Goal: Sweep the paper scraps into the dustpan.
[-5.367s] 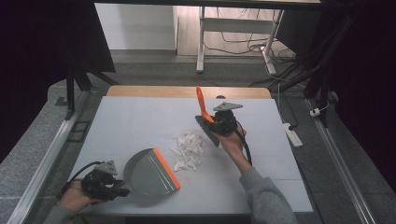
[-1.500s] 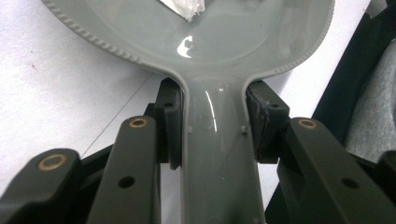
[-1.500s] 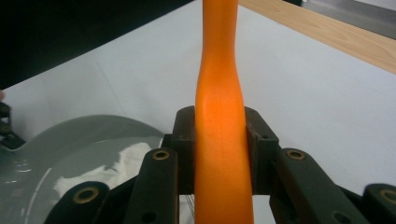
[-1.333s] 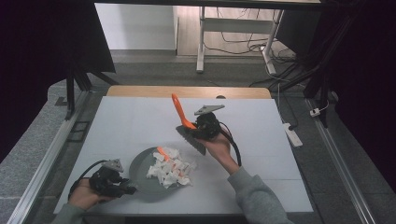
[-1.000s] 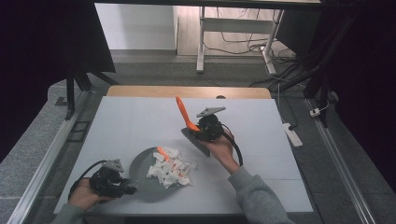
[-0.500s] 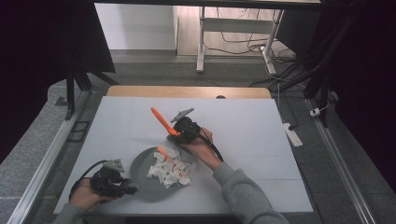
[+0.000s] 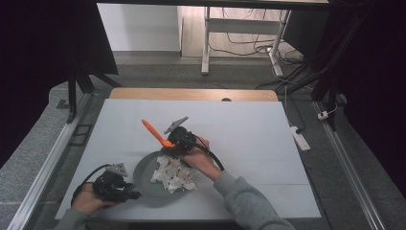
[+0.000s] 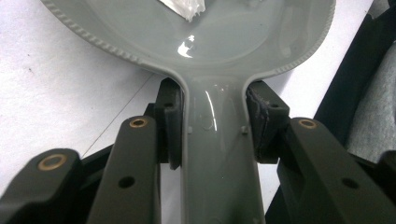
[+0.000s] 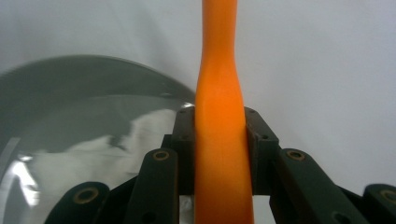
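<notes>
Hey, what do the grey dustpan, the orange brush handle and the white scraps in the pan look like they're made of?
The dustpan looks like glossy moulded plastic: it shows bright highlights and a ribbed rim. The brush handle seems smooth plastic with a soft satin sheen. The white scraps look like crumpled paper or tissue, matt and creased; which one is hard to tell.

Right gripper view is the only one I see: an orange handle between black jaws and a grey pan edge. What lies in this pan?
Observer: Crumpled white paper scraps lie piled in the grey plastic dustpan on the white table.
Operator: Is somebody holding the pan?
Observer: Yes. The left gripper is shut on the dustpan handle; both pads press its sides.
Operator: Where does my orange handle point?
Observer: In the high view, the orange brush handle rises up-left from the right gripper, which sits at the dustpan's far rim beside the scraps.
</notes>
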`<state>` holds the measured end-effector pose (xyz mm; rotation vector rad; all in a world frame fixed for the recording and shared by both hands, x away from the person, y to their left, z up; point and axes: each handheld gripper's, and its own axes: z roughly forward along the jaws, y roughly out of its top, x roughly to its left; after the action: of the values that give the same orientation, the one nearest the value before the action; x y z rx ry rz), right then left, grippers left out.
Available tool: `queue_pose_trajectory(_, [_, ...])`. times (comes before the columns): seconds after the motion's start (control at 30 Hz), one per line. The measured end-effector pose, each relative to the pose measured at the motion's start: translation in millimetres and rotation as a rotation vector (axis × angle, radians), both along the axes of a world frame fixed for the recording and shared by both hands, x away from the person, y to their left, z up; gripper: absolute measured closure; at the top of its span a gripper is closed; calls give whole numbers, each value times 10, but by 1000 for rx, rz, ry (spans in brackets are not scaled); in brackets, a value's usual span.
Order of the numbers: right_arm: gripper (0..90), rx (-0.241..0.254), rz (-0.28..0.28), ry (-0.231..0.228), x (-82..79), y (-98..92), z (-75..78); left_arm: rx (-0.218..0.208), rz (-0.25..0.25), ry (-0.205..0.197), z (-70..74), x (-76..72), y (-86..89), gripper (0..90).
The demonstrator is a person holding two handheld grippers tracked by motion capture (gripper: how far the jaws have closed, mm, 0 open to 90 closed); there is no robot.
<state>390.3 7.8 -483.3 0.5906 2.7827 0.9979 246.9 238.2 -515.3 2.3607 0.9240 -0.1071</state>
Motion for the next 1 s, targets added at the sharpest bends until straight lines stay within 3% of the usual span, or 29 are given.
queue_pose_trajectory(0.17, [703,95,47,49,-155,74,94,-3,1,-3,0,-2,3,615])
queue_pose_trajectory(0.33, [703,170,42,17,-224,-7,257,-3,1,-2,-1,-1,6,615])
queue_pose_trajectory(0.43, [703,213,32,-28,-214,-127,338,-2,1,-2,-3,0,5,615])
queue_pose_trajectory(0.57, [703,238,15,-65,-211,-267,403,-2,3,-1,-1,-1,4,615])
queue_pose_trajectory(0.73, [702,215,-46,-79,-184,-447,431,-1,3,-1,-1,-4,2,615])
queue_pose_trajectory(0.83, [702,190,-76,-93,-186,-585,372,-1,2,-1,-2,-4,3,615])
queue_pose_trajectory(1.0, [702,156,-153,-73,-163,-856,248,-2,0,-4,14,-18,2,615])
